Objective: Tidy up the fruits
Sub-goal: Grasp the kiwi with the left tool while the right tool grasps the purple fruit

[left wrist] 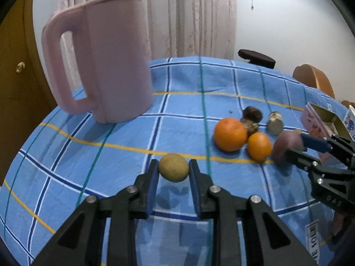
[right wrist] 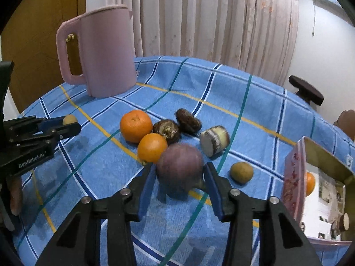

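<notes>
My left gripper (left wrist: 173,166) is shut on a small yellow-green fruit (left wrist: 173,167), held above the blue checked tablecloth (left wrist: 133,137); it also shows in the right wrist view (right wrist: 70,119). My right gripper (right wrist: 179,173) is shut on a purple round fruit (right wrist: 179,166), seen blurred in the left wrist view (left wrist: 286,143). On the cloth lie a large orange (right wrist: 135,126), a small orange (right wrist: 152,147), two dark brown fruits (right wrist: 166,129) (right wrist: 188,119), a cut piece with a pale end (right wrist: 214,140) and another yellow-green fruit (right wrist: 241,172).
A tall pink jug (right wrist: 106,51) stands at the far left of the table. An open pink tin box (right wrist: 315,188) at the right holds an orange (right wrist: 310,182). A curtain hangs behind; chairs stand beyond the right edge.
</notes>
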Action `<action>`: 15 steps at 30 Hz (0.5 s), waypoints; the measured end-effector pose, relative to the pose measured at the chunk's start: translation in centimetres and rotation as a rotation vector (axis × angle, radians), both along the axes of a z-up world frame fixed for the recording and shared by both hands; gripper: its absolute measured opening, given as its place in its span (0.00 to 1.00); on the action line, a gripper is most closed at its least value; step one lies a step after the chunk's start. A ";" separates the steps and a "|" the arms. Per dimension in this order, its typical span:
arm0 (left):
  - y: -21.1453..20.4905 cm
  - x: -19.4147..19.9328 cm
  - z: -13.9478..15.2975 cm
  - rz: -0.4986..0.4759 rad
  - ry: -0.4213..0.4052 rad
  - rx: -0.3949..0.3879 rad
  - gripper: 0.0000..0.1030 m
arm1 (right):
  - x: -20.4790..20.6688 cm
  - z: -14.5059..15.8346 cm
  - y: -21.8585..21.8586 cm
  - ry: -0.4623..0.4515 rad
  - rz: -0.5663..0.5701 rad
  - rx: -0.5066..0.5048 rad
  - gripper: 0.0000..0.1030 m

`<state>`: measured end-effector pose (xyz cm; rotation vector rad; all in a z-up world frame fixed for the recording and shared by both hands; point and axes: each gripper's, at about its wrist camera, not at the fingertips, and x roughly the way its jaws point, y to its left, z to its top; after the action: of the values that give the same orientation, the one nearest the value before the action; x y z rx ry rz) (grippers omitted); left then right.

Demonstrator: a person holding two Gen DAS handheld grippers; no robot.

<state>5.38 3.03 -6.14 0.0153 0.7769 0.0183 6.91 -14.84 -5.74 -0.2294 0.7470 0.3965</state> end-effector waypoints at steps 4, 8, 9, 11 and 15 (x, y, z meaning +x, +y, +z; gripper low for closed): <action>-1.4 -0.1 0.5 -0.018 -0.025 0.002 0.28 | -0.4 0.9 -0.5 -0.038 -0.009 0.013 0.27; -2.1 0.1 0.4 -0.027 -0.020 0.009 0.28 | -0.3 0.9 -0.8 -0.027 -0.011 0.007 0.27; -2.1 0.2 0.3 -0.024 -0.016 0.008 0.28 | -0.3 0.8 -0.8 -0.018 -0.008 0.011 0.27; -1.9 0.2 0.2 -0.018 -0.012 0.008 0.28 | -0.3 0.9 -0.9 -0.020 -0.004 0.016 0.27; -1.7 0.3 0.0 -0.013 -0.009 -0.005 0.28 | 0.0 0.7 -0.9 -0.006 -0.005 0.011 0.55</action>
<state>5.69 1.30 -6.13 0.0158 0.7675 0.0037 6.88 -15.74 -5.06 -0.2185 0.7397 0.3946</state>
